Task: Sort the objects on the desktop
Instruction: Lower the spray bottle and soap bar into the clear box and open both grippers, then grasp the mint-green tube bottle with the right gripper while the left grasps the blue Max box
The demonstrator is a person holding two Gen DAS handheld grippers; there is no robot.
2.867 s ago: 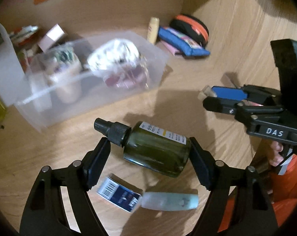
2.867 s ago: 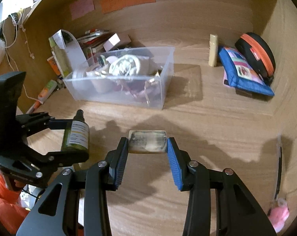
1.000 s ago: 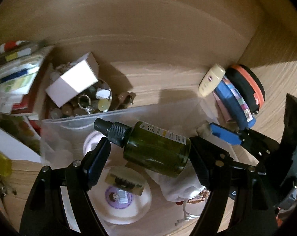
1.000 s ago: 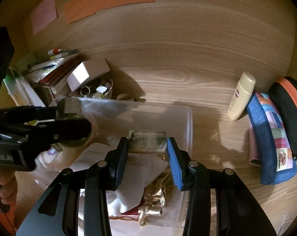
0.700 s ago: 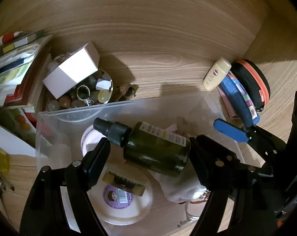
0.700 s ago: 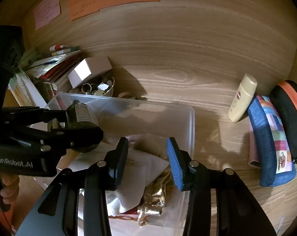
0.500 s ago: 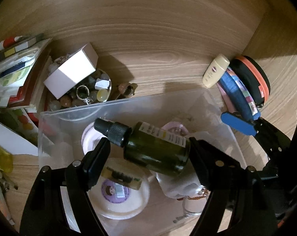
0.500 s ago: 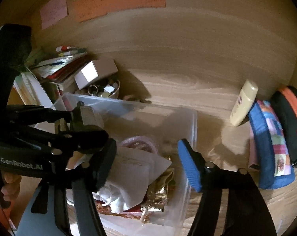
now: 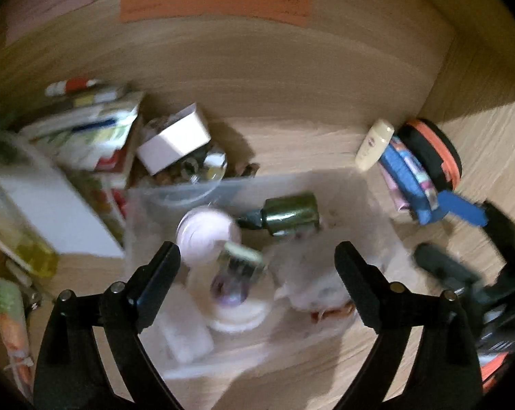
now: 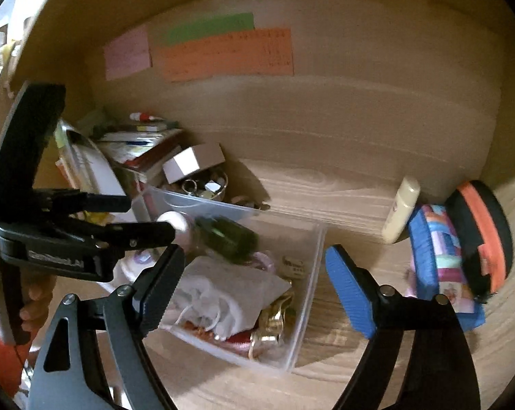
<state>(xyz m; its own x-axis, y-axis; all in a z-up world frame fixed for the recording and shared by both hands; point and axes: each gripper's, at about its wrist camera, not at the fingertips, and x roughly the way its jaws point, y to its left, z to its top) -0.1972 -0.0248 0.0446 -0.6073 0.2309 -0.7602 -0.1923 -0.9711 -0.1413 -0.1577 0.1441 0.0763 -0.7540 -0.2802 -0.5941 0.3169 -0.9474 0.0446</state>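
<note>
The dark green spray bottle [image 9: 288,213] lies free inside the clear plastic bin [image 9: 387,235], blurred, near its back wall; it also shows in the right wrist view [image 10: 228,237]. My left gripper [image 9: 257,266] is open and empty above the bin. My right gripper [image 10: 250,273] is open and empty over the bin's [image 10: 317,259] right part, above a white cloth bag [image 10: 223,294]. A small clear box [image 10: 293,263] lies in the bin's right corner.
A cream tube [image 10: 401,210], a blue pouch [image 10: 438,256] and a black-orange case [image 10: 479,235] lie right of the bin. Behind it stand a bowl of trinkets [image 10: 206,184], a white box [image 10: 192,162] and stacked booklets [image 10: 138,140]. Sticky notes [image 10: 226,53] hang on the back wall.
My left gripper opened and let the green bottle drop into the bin. My right gripper, which released its small clear box earlier, opened wider and pulled back a little.
</note>
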